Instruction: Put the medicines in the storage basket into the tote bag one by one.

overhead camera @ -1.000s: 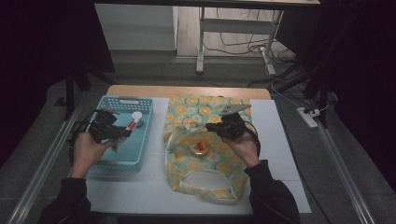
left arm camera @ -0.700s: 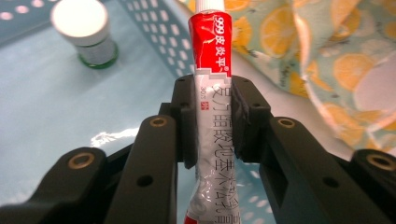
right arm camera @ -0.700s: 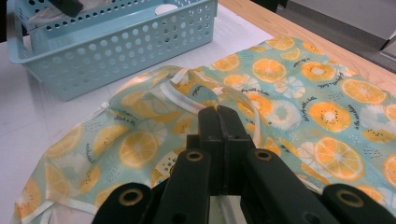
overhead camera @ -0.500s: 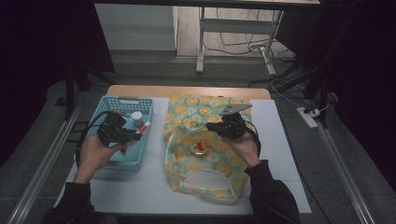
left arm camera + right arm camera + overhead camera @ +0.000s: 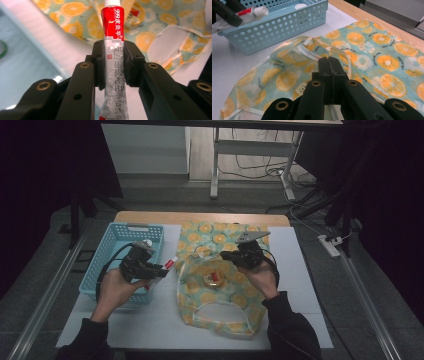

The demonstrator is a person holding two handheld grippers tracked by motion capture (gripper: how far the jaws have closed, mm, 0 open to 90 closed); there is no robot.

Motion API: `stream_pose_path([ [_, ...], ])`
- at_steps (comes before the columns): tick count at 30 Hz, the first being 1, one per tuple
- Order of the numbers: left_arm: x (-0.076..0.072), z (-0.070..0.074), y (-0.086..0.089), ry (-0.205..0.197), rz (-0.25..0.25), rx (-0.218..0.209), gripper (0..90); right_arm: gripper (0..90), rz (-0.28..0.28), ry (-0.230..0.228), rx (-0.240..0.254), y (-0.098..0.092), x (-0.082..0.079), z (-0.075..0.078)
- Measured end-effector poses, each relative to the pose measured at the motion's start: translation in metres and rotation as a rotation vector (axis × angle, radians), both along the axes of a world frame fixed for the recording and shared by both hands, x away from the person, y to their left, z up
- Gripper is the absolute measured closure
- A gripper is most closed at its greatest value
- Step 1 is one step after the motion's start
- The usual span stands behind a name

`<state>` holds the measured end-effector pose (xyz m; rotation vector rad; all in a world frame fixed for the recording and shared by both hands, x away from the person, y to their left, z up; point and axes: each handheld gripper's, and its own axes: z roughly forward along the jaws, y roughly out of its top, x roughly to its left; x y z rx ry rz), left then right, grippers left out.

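A blue basket (image 5: 107,265) sits under the left gripper (image 5: 159,268), which squeezes a red and silver tube (image 5: 112,47) marked "999", its white cap poking past the fingertips toward the orange-print bag (image 5: 220,285), while the right gripper (image 5: 329,61) pinches shut on that bag's white strap (image 5: 308,53)

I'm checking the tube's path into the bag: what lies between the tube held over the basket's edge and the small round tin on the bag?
In the high view, between tube and tin: white mat, then the bag's raised rim.
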<state>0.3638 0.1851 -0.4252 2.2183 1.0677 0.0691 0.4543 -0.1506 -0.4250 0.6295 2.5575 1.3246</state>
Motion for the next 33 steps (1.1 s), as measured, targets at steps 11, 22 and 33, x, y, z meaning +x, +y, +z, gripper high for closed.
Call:
stream_pose_path([
  [11,0.003,-0.004,-0.033,0.003,-0.064,-0.009,73.3,89.8,0.000,-0.004,0.003,0.000,-0.001,0.001],
  [22,0.012,-0.015,-0.068,0.012,-0.122,-0.012,73.3,89.8,0.000,-0.005,0.003,0.001,-0.001,0.001],
  [33,0.026,-0.030,-0.097,0.017,-0.137,0.007,73.3,89.8,0.002,-0.007,0.007,0.001,-0.001,0.001],
])
